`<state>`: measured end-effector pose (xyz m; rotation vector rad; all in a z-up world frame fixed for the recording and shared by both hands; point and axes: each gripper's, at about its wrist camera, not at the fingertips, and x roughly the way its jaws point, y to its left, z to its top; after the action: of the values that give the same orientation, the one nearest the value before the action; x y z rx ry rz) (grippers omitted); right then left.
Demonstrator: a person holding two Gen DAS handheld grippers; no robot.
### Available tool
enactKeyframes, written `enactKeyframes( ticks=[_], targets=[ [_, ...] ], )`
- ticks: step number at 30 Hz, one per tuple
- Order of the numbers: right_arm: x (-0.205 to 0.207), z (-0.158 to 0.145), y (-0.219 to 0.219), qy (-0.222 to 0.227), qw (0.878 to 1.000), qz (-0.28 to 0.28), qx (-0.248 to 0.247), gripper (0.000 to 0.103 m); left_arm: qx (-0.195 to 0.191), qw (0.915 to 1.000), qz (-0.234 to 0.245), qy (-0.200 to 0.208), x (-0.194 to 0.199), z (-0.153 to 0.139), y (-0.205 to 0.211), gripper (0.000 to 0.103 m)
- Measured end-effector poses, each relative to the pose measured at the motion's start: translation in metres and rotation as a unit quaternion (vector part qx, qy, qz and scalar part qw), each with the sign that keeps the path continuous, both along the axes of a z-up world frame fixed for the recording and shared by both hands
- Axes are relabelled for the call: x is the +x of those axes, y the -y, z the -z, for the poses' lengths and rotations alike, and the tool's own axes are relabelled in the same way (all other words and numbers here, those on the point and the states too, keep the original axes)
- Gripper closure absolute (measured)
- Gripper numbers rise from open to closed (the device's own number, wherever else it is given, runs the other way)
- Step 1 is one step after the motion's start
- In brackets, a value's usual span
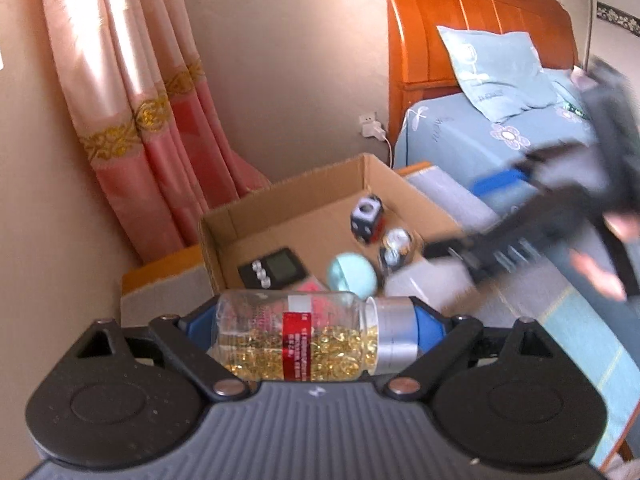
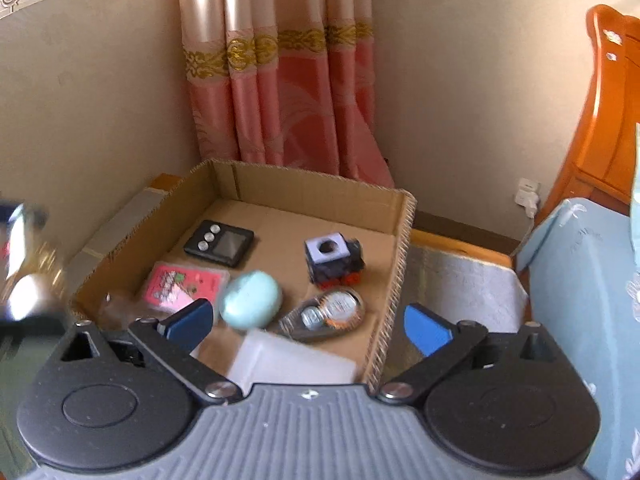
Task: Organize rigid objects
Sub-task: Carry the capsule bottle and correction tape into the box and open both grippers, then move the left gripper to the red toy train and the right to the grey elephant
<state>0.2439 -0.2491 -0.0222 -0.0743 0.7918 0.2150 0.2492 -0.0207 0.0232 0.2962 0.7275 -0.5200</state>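
Two grippers in view. Left gripper (image 1: 316,330) clamps clear capsule bottle (image 1: 304,338) sideways between blue pads, silver cap toward 3 o'clock, gold softgels inside; bottle held above near edge of cardboard box (image 1: 280,196). Right gripper (image 2: 308,322) spread wide, nothing between fingers, hovering over box near side. Inside box: white container (image 2: 292,360) nearest, mint egg-shaped case (image 2: 251,305), pink card pack (image 2: 182,284), toy train (image 2: 334,260), black timer (image 2: 219,243) at 11 o'clock. Pink curtain (image 2: 280,80) beyond.
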Motion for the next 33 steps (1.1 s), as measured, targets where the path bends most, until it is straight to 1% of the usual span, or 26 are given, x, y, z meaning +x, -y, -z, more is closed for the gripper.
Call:
enactKeyframes(
  ticks=[4, 6, 7, 9, 13, 15, 16, 18, 20, 23, 28, 33],
  targets=[
    [-0.024, -0.005, 0.010, -0.004, 1.000, 0.000, 0.020, 0.000, -0.009, 0.9998, -0.006, -0.014, 0.042, -0.001, 0.025, 0.010],
    [-0.034, -0.005, 0.012, -0.004, 1.000, 0.001, 0.028, 0.000, -0.023, 0.9993, -0.013, -0.026, 0.066, 0.004, 0.039, 0.010],
    [-0.040, -0.004, 0.012, -0.005, 1.000, 0.000, 0.031, 0.000, -0.027, 0.9987, -0.020, -0.038, 0.080, 0.010, 0.047, 0.010],
    [-0.051, -0.001, 0.011, -0.003, 0.999, 0.003, 0.032, 0.000, -0.029, 0.9977, -0.034, -0.052, 0.095, 0.020, 0.060, 0.010],
    [-0.069, 0.005, 0.009, -0.001, 1.000, 0.012, 0.016, 0.000, -0.021, 0.9965, -0.046, -0.067, 0.119, 0.045, 0.078, 0.010],
    [-0.074, 0.008, 0.009, -0.003, 1.000, 0.015, 0.010, 0.000, -0.029, 0.9959, -0.058, -0.063, 0.126, 0.050, 0.080, 0.010],
    [-0.076, 0.009, 0.008, -0.003, 1.000, 0.018, 0.008, 0.000, -0.040, 0.9955, -0.064, -0.058, 0.126, 0.049, 0.079, 0.009],
    [-0.079, 0.011, 0.007, -0.005, 1.000, 0.017, 0.008, 0.000, -0.060, 0.9943, -0.067, -0.056, 0.126, 0.044, 0.074, 0.005],
    [-0.080, 0.013, 0.005, -0.008, 1.000, 0.017, 0.011, 0.000, -0.075, 0.9931, -0.071, -0.056, 0.123, 0.035, 0.069, 0.004],
    [-0.081, 0.017, -0.001, -0.015, 1.000, 0.018, 0.015, 0.000, -0.083, 0.9911, -0.092, -0.048, 0.111, 0.021, 0.057, 0.002],
    [-0.080, 0.027, -0.021, -0.026, 0.999, 0.005, 0.028, 0.000, -0.059, 0.9903, -0.125, -0.015, 0.070, 0.011, 0.027, 0.001],
    [-0.081, 0.041, -0.040, -0.039, 0.998, 0.009, 0.038, 0.000, -0.042, 0.9833, -0.177, 0.013, 0.021, 0.021, -0.007, 0.001]
  ],
)
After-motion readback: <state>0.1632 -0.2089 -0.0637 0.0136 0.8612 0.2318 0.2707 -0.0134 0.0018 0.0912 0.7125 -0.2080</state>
